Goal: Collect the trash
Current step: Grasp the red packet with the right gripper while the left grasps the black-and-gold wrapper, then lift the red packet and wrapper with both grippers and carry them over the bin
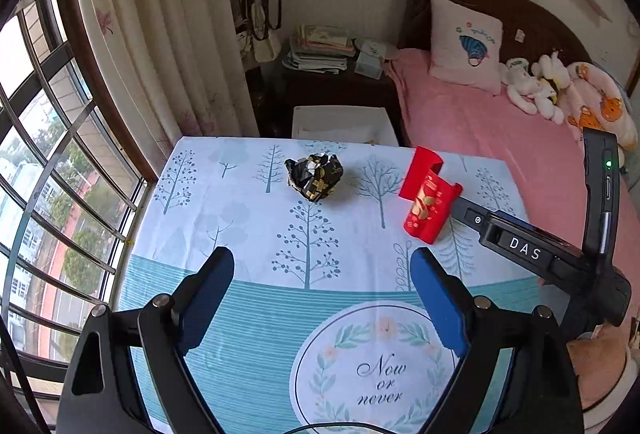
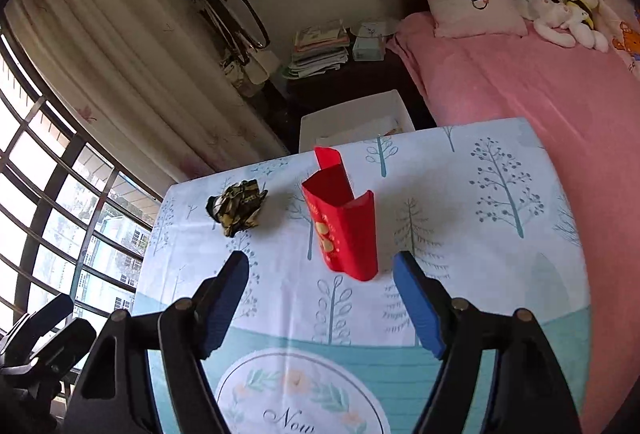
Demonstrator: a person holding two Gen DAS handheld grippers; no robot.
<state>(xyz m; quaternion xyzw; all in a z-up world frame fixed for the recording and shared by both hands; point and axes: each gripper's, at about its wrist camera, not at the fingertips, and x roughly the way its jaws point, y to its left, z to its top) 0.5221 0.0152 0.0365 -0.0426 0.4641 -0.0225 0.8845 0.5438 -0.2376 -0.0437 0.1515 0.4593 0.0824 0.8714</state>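
Red envelope point(image 2: 344, 230) and one crumpled dark wrapper point(image 2: 237, 207) on the table point(image 2: 480, 274); white bin point(image 2: 352, 121) beyond. Both tongs, left point(image 1: 322, 262) and right point(image 2: 320, 266), gape apart, nothing between.

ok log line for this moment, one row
left gripper open, empty | right gripper open, near red packet | black foil wad on table | white bin beyond table

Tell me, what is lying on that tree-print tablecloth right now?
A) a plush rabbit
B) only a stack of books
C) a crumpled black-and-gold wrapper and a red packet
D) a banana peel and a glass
C: the crumpled black-and-gold wrapper and the red packet both sit apart on the tablecloth, ahead of the open left gripper and the open right gripper.
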